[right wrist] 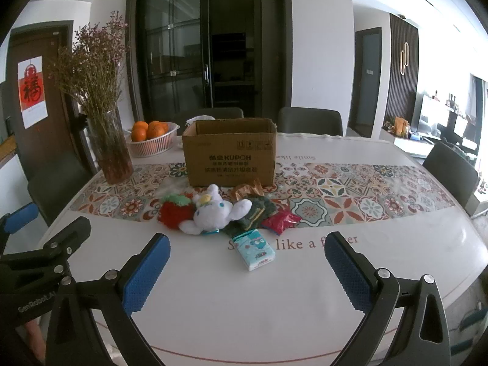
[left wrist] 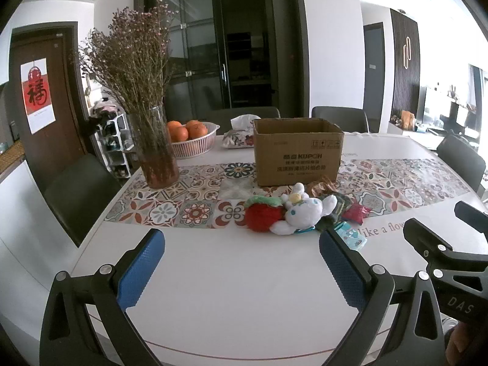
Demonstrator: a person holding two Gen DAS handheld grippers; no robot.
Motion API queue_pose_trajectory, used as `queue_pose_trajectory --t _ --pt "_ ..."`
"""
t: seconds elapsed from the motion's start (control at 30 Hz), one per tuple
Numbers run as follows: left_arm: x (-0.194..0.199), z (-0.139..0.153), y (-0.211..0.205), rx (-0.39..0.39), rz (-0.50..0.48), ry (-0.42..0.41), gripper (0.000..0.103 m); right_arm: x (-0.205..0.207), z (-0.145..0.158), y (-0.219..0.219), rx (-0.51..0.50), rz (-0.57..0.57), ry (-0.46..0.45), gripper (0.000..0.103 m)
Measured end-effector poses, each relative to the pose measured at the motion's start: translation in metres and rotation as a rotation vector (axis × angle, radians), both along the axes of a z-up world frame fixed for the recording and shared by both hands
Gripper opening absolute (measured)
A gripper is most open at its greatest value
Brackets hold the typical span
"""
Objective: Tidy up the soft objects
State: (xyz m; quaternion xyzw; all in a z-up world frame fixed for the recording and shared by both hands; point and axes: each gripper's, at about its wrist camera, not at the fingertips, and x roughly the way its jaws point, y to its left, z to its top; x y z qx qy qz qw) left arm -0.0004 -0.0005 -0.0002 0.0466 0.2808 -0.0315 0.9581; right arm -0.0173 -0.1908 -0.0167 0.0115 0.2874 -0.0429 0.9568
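Observation:
A white plush rabbit [left wrist: 305, 213] [right wrist: 218, 210] lies on the table beside a red plush strawberry [left wrist: 263, 216] [right wrist: 174, 212]. Dark green cloth [right wrist: 254, 213], a red packet [right wrist: 280, 221], a brown wrapper [right wrist: 247, 189] and a blue tissue pack [right wrist: 256, 251] lie around them. An open cardboard box [left wrist: 297, 151] [right wrist: 230, 151] stands just behind. My left gripper [left wrist: 242, 262] is open and empty, near the table's front edge. My right gripper [right wrist: 247, 267] is open and empty, with the tissue pack between its fingers further out.
A glass vase of dried flowers [left wrist: 155, 149] [right wrist: 111, 149] stands at the left. A basket of oranges [left wrist: 193, 138] [right wrist: 152, 138] and a tissue box [left wrist: 239, 135] sit behind. Dark chairs [left wrist: 80, 195] [right wrist: 451, 167] ring the table [left wrist: 228, 305].

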Motion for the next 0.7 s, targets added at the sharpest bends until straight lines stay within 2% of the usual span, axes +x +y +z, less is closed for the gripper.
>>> queue_pose_trajectory --t 0.7 --pt "-0.0008 -0.0009 0.0000 -0.003 -0.002 0.002 0.103 -0.0007 -0.0004 -0.0003 0.001 0.000 -0.002 0.102"
